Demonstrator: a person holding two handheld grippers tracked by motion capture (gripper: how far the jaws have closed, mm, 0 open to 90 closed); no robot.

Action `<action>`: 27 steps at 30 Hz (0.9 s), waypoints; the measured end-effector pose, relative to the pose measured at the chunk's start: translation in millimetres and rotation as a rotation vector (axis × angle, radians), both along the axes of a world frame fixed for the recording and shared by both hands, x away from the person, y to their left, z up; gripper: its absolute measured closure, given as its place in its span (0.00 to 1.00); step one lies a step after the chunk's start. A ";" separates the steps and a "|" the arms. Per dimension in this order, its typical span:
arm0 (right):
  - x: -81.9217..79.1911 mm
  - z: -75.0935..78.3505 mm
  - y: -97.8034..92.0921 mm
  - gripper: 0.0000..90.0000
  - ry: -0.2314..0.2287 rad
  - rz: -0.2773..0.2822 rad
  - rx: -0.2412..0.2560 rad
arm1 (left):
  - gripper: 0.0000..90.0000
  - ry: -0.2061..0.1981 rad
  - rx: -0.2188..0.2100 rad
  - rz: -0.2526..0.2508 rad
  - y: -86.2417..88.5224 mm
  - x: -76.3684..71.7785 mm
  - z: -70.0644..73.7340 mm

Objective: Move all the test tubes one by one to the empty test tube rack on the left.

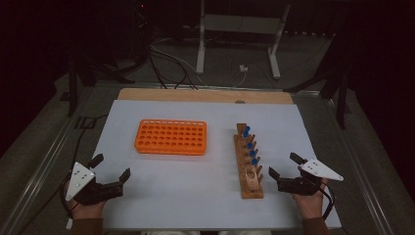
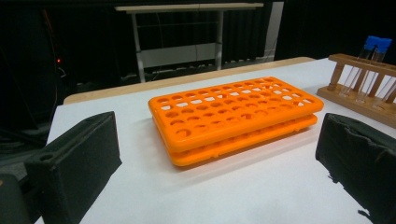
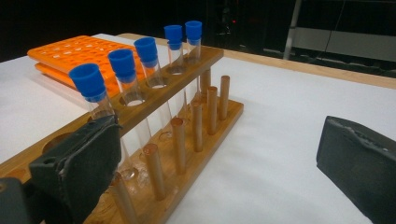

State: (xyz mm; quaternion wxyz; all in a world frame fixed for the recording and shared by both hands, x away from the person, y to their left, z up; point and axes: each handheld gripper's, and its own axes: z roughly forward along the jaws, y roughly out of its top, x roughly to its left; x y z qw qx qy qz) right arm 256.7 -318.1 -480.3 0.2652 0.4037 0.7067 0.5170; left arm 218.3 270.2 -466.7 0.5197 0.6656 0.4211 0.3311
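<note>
An empty orange tube rack (image 1: 171,136) lies flat on the white sheet, left of centre. To its right a wooden rack (image 1: 249,166) runs front to back and holds several clear tubes with blue caps (image 1: 250,146) in its far holes. My left gripper (image 1: 111,168) rests open near the front left corner, a good way short of the orange rack (image 2: 233,116). My right gripper (image 1: 284,165) is open just right of the wooden rack's near end. In the right gripper view its left jaw sits close beside the wooden rack (image 3: 187,140) and the nearest tube (image 3: 93,91).
The white sheet (image 1: 195,181) covers a wooden table whose bare far edge (image 1: 205,94) shows. Beyond it are a white metal stand (image 1: 200,44) and loose cables (image 1: 171,63) on the dark floor. Metal rails run along both table sides.
</note>
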 end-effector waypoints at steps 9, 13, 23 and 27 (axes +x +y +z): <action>-2.9 4.6 -0.6 0.00 -0.013 0.003 0.017 | 0.01 0.029 -0.014 0.028 3.2 -0.1 1.2; -6.8 11.2 0.4 0.00 -0.025 0.023 0.025 | 0.01 0.033 -0.022 0.037 4.0 0.2 1.1; -9.1 26.8 12.6 0.00 -0.028 0.095 0.020 | 0.01 0.048 -0.033 0.057 5.8 -0.1 0.0; -8.3 31.8 17.5 0.00 -0.025 0.118 0.014 | 0.01 0.053 -0.037 0.062 6.0 0.1 -0.4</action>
